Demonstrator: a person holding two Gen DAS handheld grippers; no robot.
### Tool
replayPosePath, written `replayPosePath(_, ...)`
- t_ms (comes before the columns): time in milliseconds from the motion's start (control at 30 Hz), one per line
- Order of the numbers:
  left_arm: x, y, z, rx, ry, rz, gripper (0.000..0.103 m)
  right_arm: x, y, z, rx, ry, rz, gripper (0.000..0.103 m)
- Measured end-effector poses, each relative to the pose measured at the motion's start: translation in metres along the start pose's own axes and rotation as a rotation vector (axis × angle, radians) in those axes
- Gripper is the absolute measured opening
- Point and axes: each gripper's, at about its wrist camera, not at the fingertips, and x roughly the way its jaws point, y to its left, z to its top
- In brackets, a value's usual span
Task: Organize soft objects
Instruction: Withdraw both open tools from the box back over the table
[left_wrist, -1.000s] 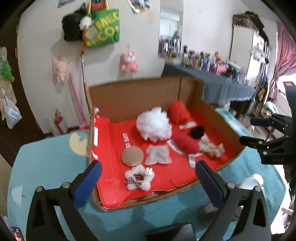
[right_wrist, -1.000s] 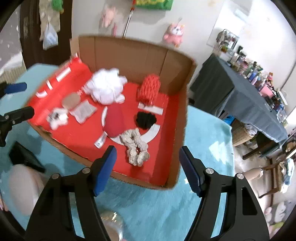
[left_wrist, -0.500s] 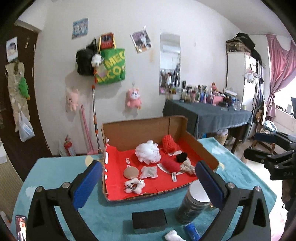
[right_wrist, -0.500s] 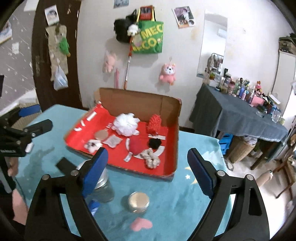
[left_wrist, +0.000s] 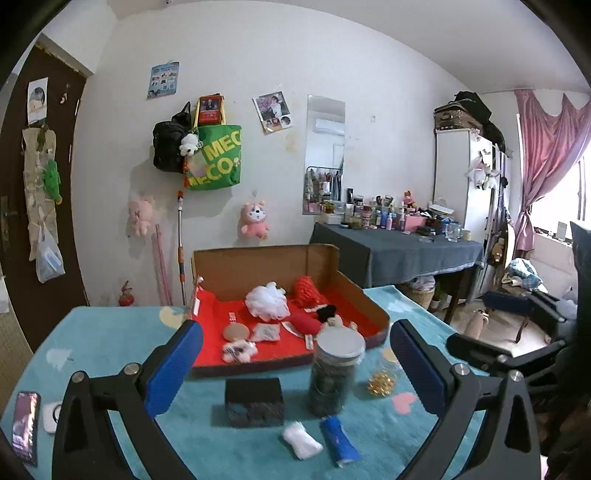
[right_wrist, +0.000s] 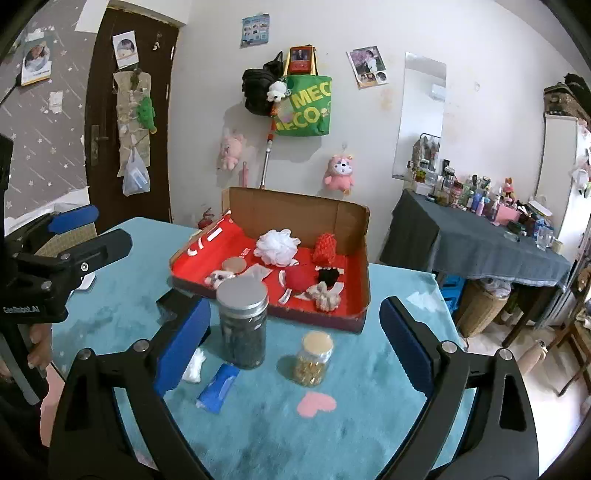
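A cardboard box (left_wrist: 364, 295) (right_wrist: 364, 258) with a red lining stands on the teal table. It holds a white pouf (left_wrist: 267, 301) (right_wrist: 277, 245), a red knit piece (left_wrist: 308, 291) (right_wrist: 325, 247), a red round piece (right_wrist: 297, 277), a black scrunchie (right_wrist: 328, 275), a beige scrunchie (right_wrist: 325, 295), a tan round pad (left_wrist: 235, 332) and a small white plush (left_wrist: 238, 350). My left gripper (left_wrist: 295, 365) is open and empty, held back from the box. My right gripper (right_wrist: 295, 339) is open and empty, also back from the box.
In front of the box stand a tall dark jar with a silver lid (left_wrist: 334, 373) (right_wrist: 242, 325), a small jar of gold beads (right_wrist: 313, 360), a black block (left_wrist: 255, 402), a white wad (left_wrist: 301, 439) and a blue packet (left_wrist: 338, 439). A phone (left_wrist: 24, 421) lies at the table's left edge.
Both grippers have pulled back and risen from close above the box. The jars, block and packet in front of the box have come into view. Both stay open.
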Motion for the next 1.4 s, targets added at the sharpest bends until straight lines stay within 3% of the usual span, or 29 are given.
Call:
replayPosePath(200, -0.006, -0.003, -0.027, -0.029, 0.014, 0.023, 0.103, -0.005, 0.008, -0.027, 0.026, 0.009, 0.018, 0.095)
replayPosePath(533, 0.011, -0.005, -0.077, -0.05, 0.119, 0.053, 0.103, 0.003, 0.012, -0.068, 0.075, 0.029, 0.007, 0.095)
replayPosePath(933, 0.045, 0.005, -0.121, -0.072, 0.264, 0.07, 0.103, 0.048, 0.011, -0.114, 0.135, 0.16, 0.022, 0.095)
replayPosePath(1400, 0.079, 0.017, -0.132, -0.07, 0.397, 0.088, 0.103, 0.081, 0.005, -0.133, 0.175, 0.253, 0.032, 0.094)
